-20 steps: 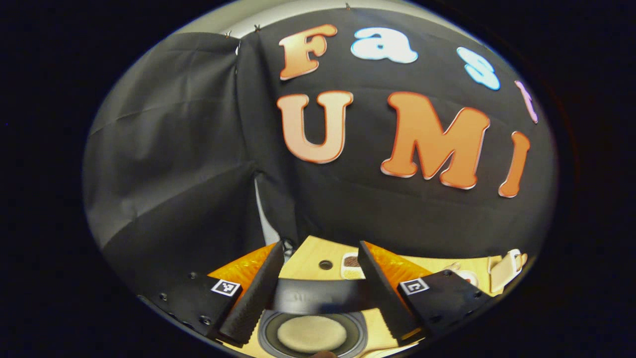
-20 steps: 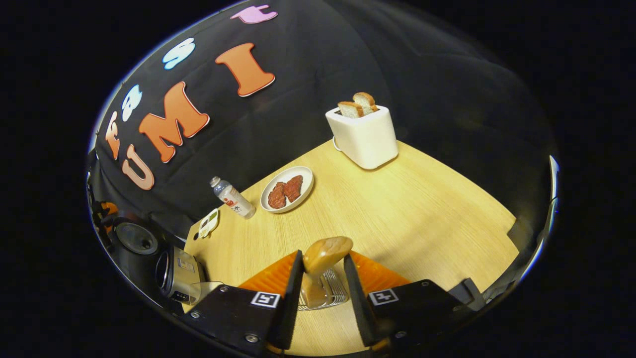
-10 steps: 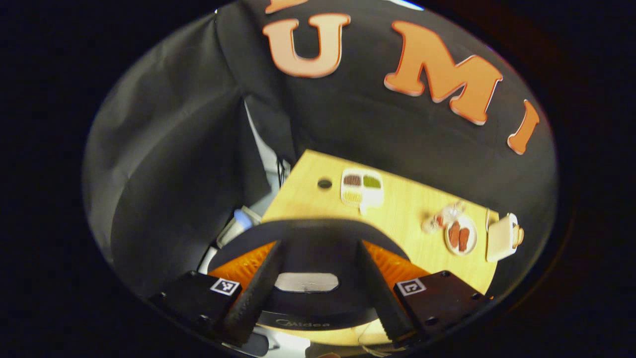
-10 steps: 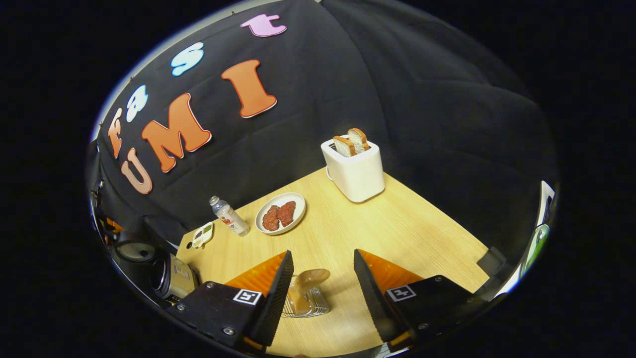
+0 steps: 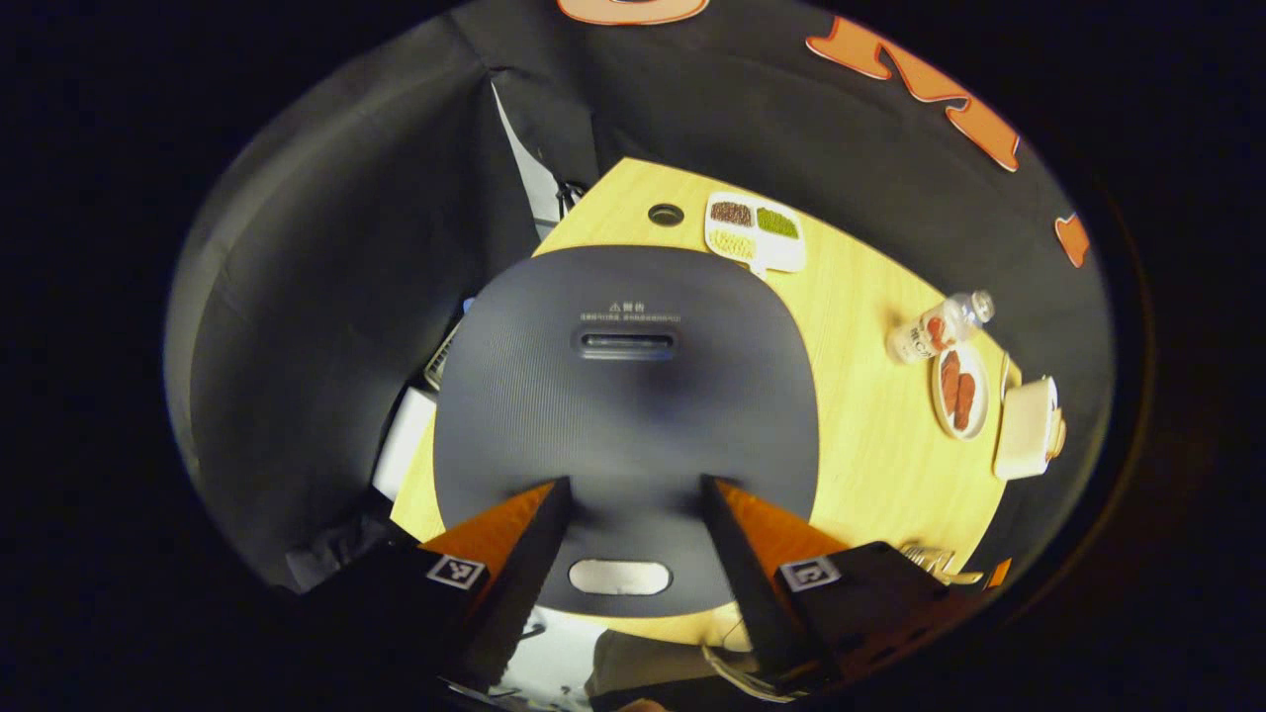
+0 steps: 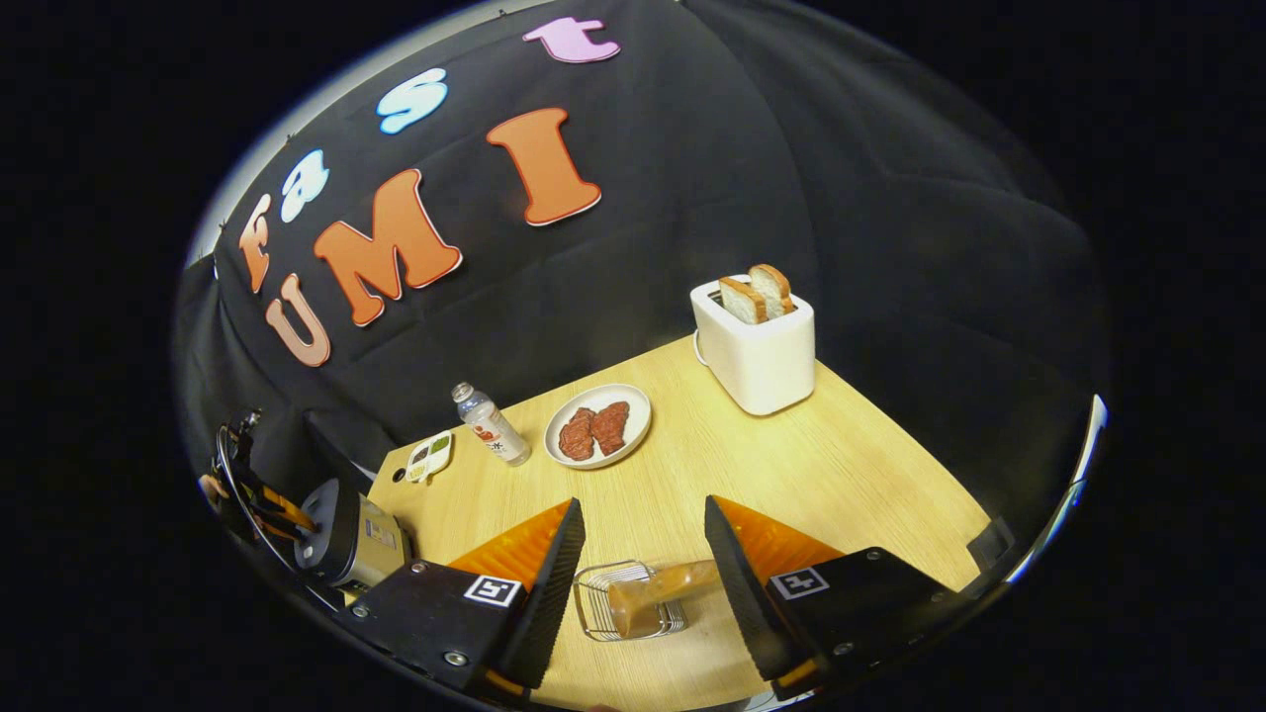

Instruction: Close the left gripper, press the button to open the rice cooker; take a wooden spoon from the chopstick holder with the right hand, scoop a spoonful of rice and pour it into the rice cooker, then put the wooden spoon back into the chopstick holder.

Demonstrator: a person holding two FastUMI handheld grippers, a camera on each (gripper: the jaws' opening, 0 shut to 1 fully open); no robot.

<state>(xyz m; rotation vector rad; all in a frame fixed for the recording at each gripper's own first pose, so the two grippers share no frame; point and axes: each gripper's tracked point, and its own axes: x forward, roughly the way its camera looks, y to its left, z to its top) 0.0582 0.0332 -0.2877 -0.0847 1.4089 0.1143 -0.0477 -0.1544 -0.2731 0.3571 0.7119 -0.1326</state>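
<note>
Hardly anything is reading clearly. The lid of the rice cooker point(image 5: 628, 415), which is sitting at the desk point(image 6: 841, 465)'s left end, is carrying a small warning triangle point(image 5: 613, 307) with two characters beside it and a line of fine print point(image 5: 630, 318) underneath, just above the vent slot; the print is coming through too small to make out. The cooker's side is bearing a sticker point(image 6: 379, 531), possibly a rating label, blurred here. The bottle point(image 6: 492, 425) near the desk's far edge is wearing a printed band, too small to read. The left gripper point(image 5: 633, 485) and the right gripper point(image 6: 641, 504) are each showing black-and-white square code markers point(image 5: 454, 572), patterns rather than letters.
</note>
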